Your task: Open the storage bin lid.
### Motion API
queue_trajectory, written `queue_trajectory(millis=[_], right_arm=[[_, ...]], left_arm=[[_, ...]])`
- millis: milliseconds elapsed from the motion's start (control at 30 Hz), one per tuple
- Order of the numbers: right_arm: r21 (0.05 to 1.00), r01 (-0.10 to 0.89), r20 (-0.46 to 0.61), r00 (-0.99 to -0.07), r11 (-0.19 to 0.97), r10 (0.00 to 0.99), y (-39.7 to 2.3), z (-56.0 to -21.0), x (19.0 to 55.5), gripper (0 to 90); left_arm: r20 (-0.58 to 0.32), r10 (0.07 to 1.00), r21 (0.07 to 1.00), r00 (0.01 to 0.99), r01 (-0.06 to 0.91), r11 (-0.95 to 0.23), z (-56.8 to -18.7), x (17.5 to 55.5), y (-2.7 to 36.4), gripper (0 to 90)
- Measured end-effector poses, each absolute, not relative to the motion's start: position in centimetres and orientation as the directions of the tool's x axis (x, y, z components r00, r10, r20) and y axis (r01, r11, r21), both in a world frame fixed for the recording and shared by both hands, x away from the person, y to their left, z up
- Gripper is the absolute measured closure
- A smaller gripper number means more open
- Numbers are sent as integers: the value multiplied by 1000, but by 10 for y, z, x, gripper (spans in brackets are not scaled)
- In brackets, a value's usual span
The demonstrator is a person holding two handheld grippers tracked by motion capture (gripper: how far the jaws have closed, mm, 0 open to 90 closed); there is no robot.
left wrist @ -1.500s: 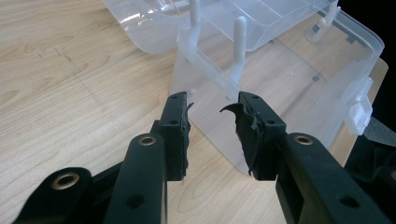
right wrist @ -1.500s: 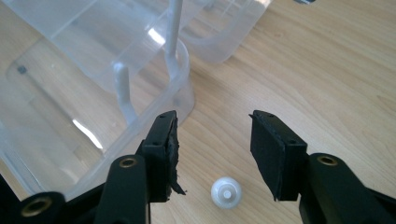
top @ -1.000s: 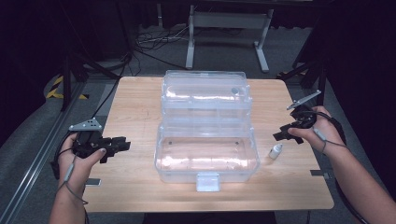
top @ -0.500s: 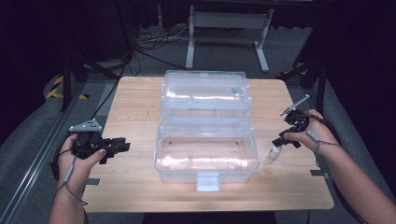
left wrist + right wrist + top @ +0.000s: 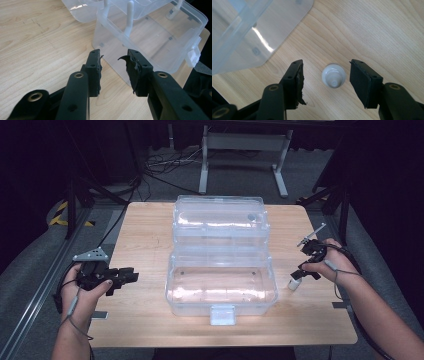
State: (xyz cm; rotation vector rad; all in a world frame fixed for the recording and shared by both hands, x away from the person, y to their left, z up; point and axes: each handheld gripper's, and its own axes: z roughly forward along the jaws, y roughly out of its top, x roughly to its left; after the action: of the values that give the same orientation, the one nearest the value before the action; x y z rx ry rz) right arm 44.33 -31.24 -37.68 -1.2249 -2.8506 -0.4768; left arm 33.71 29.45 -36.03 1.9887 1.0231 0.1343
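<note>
Right tongs (image 5: pixel 325 82) released, straddling a small white bottle (image 5: pixel 333 75) on the table (image 5: pixel 374 30); left tongs (image 5: pixel 113 71) released beside a clear box (image 5: pixel 155 37).

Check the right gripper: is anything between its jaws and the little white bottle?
Nothing. In the right gripper view the right gripper is open, its jaws flanking the small white bottle without touching; only bare wooden table shows in the gaps.

Bare forearms, no sleeves. Left gripper (image 5: pixel 131 276): black, angular, brass-ringed holes on the arms, frayed pads (image 5: pixel 96 71), grey three-cornered plate (image 5: pixel 91 255) on top, thin cable (image 5: pixel 74 312) trailing along the wrist. Right gripper (image 5: pixel 301 278): same black build, screw holes beside flat pads (image 5: pixel 361 81), dark cable (image 5: pixel 350 262) looping over the hand.
</note>
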Motion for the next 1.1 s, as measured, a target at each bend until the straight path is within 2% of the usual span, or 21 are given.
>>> queue_trajectory(millis=[1100], right_arm=[[145,678,88,-735,721,673,-305,-410,450,521]], left_arm=[[-273,702,740,657,610,-284,-360,337,295,650]])
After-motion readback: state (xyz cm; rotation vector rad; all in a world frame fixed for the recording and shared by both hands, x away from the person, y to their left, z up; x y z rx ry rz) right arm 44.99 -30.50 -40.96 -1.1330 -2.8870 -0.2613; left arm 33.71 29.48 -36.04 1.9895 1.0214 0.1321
